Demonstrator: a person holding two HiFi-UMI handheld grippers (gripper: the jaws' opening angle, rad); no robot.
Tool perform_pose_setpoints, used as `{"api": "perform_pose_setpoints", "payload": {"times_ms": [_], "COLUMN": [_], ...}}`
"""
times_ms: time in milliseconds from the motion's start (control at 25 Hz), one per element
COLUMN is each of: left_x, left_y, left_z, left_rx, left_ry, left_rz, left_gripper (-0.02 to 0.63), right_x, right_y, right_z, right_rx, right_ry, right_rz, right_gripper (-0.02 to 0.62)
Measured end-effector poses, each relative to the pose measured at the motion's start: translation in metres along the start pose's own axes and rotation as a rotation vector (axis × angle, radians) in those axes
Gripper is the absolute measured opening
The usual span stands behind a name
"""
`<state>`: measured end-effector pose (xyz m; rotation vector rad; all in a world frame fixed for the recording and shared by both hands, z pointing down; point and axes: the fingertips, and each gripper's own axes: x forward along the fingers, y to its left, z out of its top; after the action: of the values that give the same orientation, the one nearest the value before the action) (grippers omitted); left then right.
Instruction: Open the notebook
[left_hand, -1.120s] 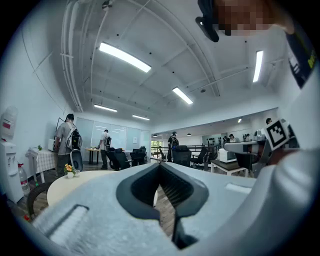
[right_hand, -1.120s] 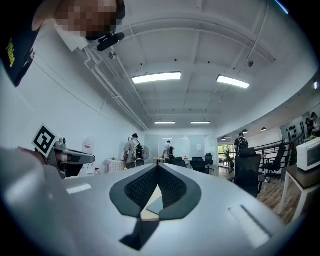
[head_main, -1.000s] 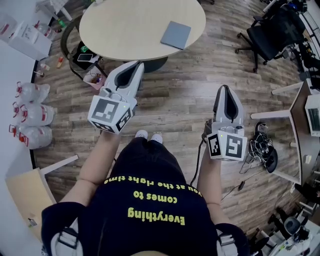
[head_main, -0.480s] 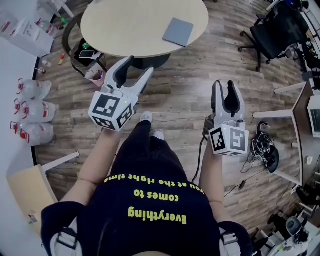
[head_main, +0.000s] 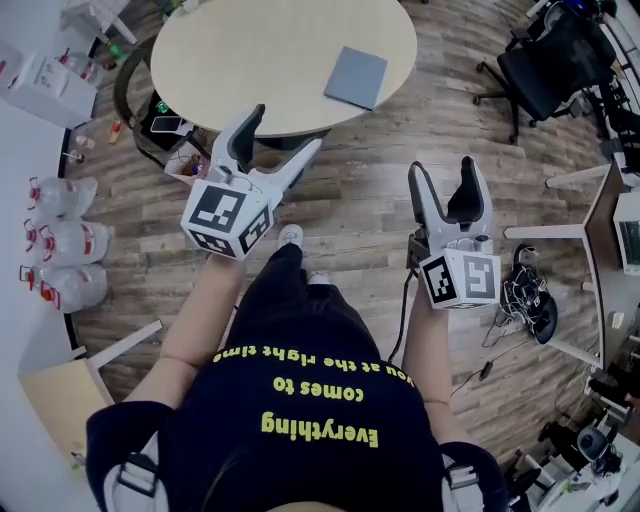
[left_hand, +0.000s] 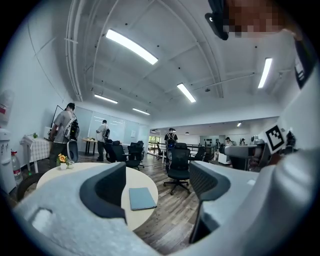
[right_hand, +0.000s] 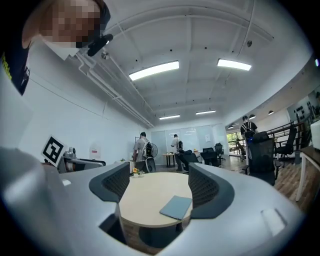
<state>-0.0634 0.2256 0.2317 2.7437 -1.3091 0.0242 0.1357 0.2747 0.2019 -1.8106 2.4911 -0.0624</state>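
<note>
Looking down in the head view, a closed notebook (head_main: 355, 77) is seen on the table's (head_main: 250, 50) right side, far ahead, long axis roughly near-to-far. The left gripper (head_main: 287, 128) and right gripper (head_main: 441, 167) are being opened wide, nothing held. In the left gripper view it's framed between the jaws. Same in the right gripper view, so neither seems clearly nearer.
</note>
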Motion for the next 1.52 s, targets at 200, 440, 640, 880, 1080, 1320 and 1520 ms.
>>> {"api": "perform_pose_setpoints", "payload": {"times_ms": [200,440,640,880,1080,1320,1520], "left_x": [0.037,0.075,0.101,0.121,0.138,0.168,0.209], "left_y": [0.044,0.095,0.119,0.141,0.152,0.175,0.184], "left_z": [0.006,0.004,0.004,-0.005,-0.015,-0.011,-0.004], "left_rx": [0.005,0.011,0.044,0.025,-0.003,0.007,-0.004], "left_ry": [0.009,0.033,0.045,0.060,0.080,0.083,0.077], "left_rz": [-0.032,-0.082,-0.114,-0.121,-0.096,-0.030,0.006], "left_gripper": [0.411,0.414,0.414,0.414,0.414,0.414,0.414], "right_x": [0.056,0.113,0.138,0.158,0.179,0.231,0.274], "right_y": [0.002,0.006,-0.003,-0.014,-0.030,-0.050,-0.080], "right_z": [0.000,-0.005,0.000,-0.013,-0.023,-0.029,-0.029], "right_rx": [-0.009,-0.017,-0.022,-0.012,-0.008,0.006,0.017], "right_ry": [0.016,0.025,-0.007,0.032,0.054,0.060,0.070], "right_rz": [0.006,-0.026,-0.082,-0.118,-0.110,-0.035,0.037], "right_gripper": [0.374,0.380,0.377,0.373,0.364,0.365,0.365]}}
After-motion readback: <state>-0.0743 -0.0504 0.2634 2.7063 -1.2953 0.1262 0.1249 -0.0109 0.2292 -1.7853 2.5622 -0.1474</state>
